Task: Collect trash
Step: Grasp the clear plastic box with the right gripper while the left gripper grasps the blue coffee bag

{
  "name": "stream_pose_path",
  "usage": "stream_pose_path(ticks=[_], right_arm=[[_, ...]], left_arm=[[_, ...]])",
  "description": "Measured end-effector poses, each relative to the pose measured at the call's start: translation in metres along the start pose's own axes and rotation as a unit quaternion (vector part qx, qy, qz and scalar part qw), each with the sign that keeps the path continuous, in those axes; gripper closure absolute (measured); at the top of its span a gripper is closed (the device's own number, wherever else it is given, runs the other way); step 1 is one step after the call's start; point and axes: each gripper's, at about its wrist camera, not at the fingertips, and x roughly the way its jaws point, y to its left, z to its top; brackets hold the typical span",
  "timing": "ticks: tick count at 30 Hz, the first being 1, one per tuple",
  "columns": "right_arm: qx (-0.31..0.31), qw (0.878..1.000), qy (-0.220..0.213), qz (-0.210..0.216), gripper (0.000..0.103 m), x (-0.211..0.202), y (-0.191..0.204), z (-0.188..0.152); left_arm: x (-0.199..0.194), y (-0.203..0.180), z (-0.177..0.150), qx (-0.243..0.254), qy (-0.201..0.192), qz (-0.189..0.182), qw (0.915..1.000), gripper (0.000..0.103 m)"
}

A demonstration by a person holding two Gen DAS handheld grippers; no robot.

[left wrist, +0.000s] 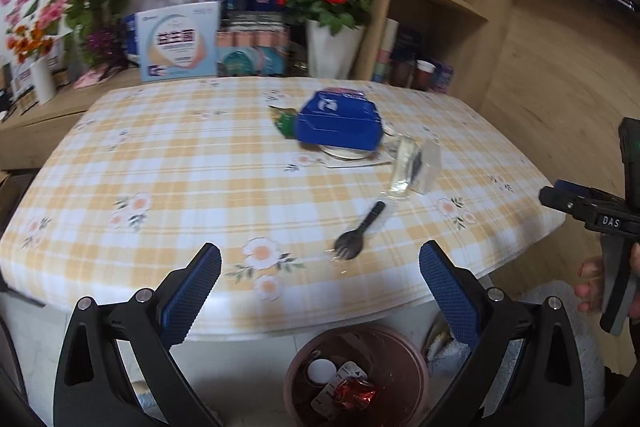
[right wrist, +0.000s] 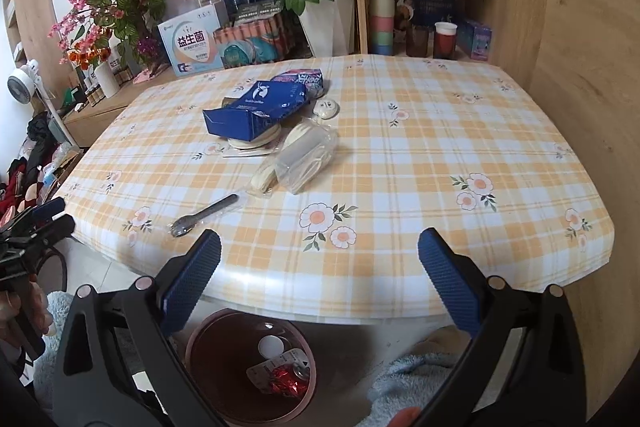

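Blue-padded left tool (left wrist: 320, 291) spread wide, empty, right tool (right wrist: 319, 281) likewise, above bin (left wrist: 356, 375)

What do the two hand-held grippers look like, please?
The left hand-held gripper and right hand-held gripper look alike: black plastic arms with silver rivets and blue cross-hatched finger pads. The right one's black body shows a white "DAS" label.

Bare tablecloth (right wrist: 420, 155) right of blue box (right wrist: 256, 111)
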Motion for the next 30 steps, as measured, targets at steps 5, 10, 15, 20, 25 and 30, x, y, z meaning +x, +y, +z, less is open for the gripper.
stream_pose_path(ticks=[5, 10, 15, 20, 25, 30], right_arm=[[0.007, 1.000, 0.017, -0.005, 0.006, 0.023, -0.010, 0.009], [-0.006, 0.999, 0.026, -0.044, 0.006, 0.053, -0.011, 0.022], [0.019, 0.998, 0.035, -0.038, 0.006, 0.093, -0.005, 0.044], [0.064, 0.997, 0.047, -0.005, 0.007, 0.129, 0.003, 0.065], [0.099, 0.992, 0.078, 0.023, 0.027, 0.168, 0.005, 0.073], [0.135, 0.983, 0.114, 0.045, 0.040, 0.186, -0.006, 0.061]], left_arm=[[0.030, -0.008, 0.022, -0.001, 0.013, -0.022, 0.9997, 0.006], [0.056, -0.006, 0.048, -0.002, 0.012, -0.019, 0.9997, 0.006], [0.077, 0.002, 0.066, -0.016, 0.014, -0.018, 0.9996, 0.006], [0.095, 0.011, 0.073, -0.024, 0.018, -0.018, 0.9994, 0.006], [0.108, 0.024, 0.072, -0.039, 0.024, -0.018, 0.9988, 0.006], [0.121, 0.034, 0.071, -0.058, 0.033, -0.020, 0.9976, 0.009]])
